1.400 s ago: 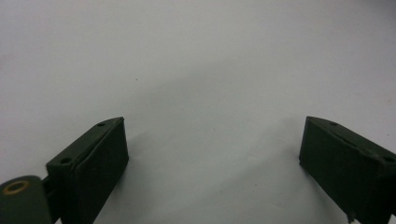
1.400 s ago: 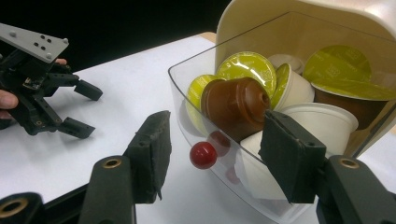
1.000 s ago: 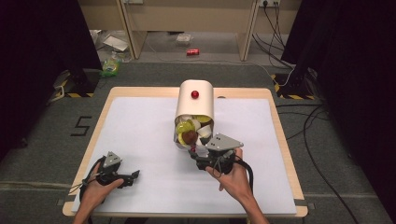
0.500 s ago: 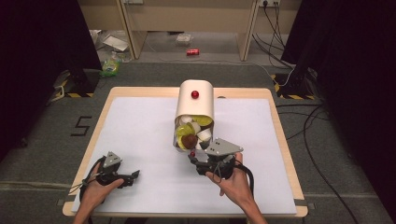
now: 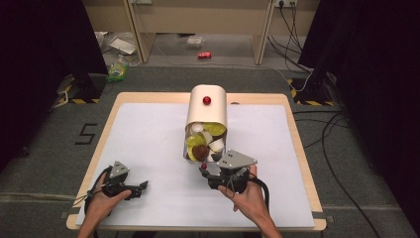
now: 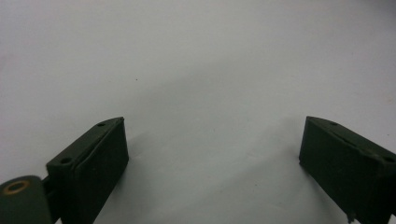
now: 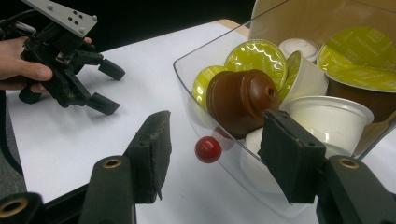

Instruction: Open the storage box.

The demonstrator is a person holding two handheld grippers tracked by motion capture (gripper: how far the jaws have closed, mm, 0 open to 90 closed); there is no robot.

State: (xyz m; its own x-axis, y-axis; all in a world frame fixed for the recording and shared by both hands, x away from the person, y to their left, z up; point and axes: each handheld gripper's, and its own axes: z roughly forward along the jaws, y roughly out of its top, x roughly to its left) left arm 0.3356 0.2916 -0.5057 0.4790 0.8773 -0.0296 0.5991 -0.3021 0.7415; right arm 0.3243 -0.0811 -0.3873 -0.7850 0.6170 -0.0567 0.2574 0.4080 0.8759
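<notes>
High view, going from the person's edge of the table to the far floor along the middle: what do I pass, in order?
right gripper → brown capsule at the container's open mouth → cream container lying on its side → red can on the floor beyond the table.

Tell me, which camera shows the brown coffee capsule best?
The right gripper view: the brown capsule sits close and sharp in the clear bin. The high view gives it as a small dark dot. The left gripper view faces the white table.
</notes>
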